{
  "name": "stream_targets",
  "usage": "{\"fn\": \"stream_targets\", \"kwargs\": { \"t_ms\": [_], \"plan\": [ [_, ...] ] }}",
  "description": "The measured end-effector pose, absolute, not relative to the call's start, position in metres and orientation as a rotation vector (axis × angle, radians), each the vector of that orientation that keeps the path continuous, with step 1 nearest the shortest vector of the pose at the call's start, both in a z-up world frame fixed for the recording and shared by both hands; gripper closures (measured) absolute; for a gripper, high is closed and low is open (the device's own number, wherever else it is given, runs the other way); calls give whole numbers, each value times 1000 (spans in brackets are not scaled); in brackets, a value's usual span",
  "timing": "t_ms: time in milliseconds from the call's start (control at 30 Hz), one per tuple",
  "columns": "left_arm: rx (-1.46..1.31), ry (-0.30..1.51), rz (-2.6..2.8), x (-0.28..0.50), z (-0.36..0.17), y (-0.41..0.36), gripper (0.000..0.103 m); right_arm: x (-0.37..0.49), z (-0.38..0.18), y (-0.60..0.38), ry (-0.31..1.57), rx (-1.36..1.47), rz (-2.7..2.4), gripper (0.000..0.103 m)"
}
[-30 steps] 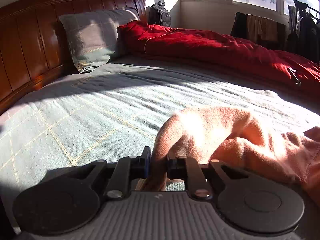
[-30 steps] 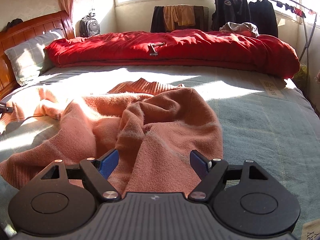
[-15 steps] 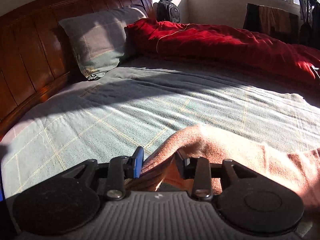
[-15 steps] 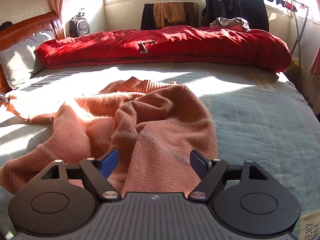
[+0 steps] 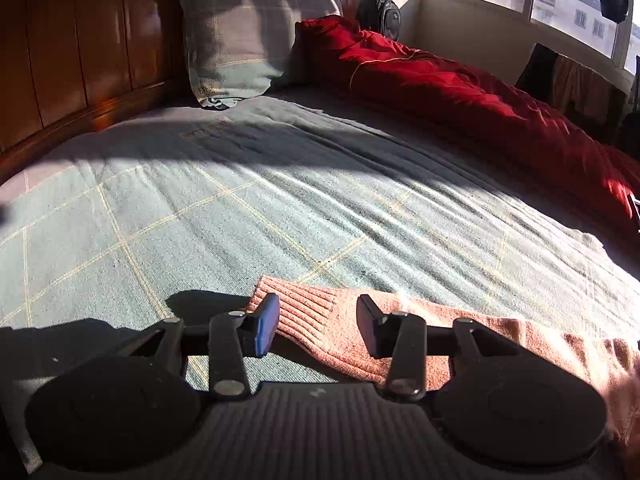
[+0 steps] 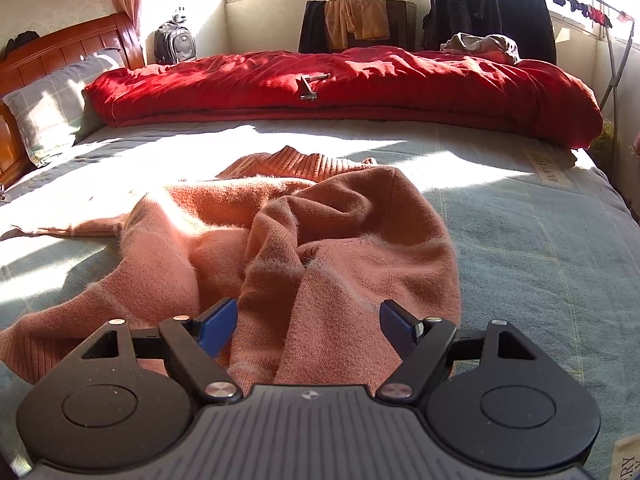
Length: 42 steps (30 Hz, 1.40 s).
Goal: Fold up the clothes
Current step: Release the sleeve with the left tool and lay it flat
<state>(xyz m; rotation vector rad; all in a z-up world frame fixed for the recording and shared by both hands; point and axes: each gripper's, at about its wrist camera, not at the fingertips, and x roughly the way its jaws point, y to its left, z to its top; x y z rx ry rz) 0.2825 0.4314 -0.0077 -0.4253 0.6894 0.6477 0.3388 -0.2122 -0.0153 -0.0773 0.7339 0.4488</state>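
A fuzzy salmon-orange sweater (image 6: 320, 240) lies crumpled on the grey-green checked bedspread (image 6: 540, 248). One sleeve is stretched out flat toward the headboard, and its ribbed cuff (image 5: 308, 312) rests on the bed between the spread fingers of my left gripper (image 5: 318, 322), which is open. My right gripper (image 6: 308, 320) is open too, hovering low over the bunched body of the sweater, with fabric lying under and between its blue pads (image 6: 218, 322). The ribbed collar (image 6: 296, 162) shows at the far side of the heap.
A rolled red duvet (image 6: 360, 88) runs along the far side of the bed. A grey pillow (image 5: 248, 36) leans on the wooden headboard (image 5: 80, 40). A backpack (image 6: 175, 44) and a clothes rack with dark jackets (image 6: 480, 12) stand by the window.
My left gripper pulled the sleeve out toward the headboard, lowered it, then opened and let the cuff go flat on the bed. The right gripper stayed open, shifting slightly.
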Motion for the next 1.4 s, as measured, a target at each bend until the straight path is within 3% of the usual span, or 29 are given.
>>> {"fn": "stream_targets", "kwargs": {
  "t_ms": [367, 767, 1133, 1400],
  "plan": [
    [-885, 615, 638, 269, -86, 475, 60, 337, -15, -204, 753, -107, 417, 21],
    [-678, 698, 573, 270, -53, 438, 60, 330, -11, -192, 736, -132, 452, 21],
    [-411, 835, 194, 284, -28, 292, 59, 319, -13, -231, 726, -59, 397, 21],
    [-174, 778, -117, 297, 0, 165, 54, 310, -30, -276, 777, 6, 307, 21]
  ]
}}
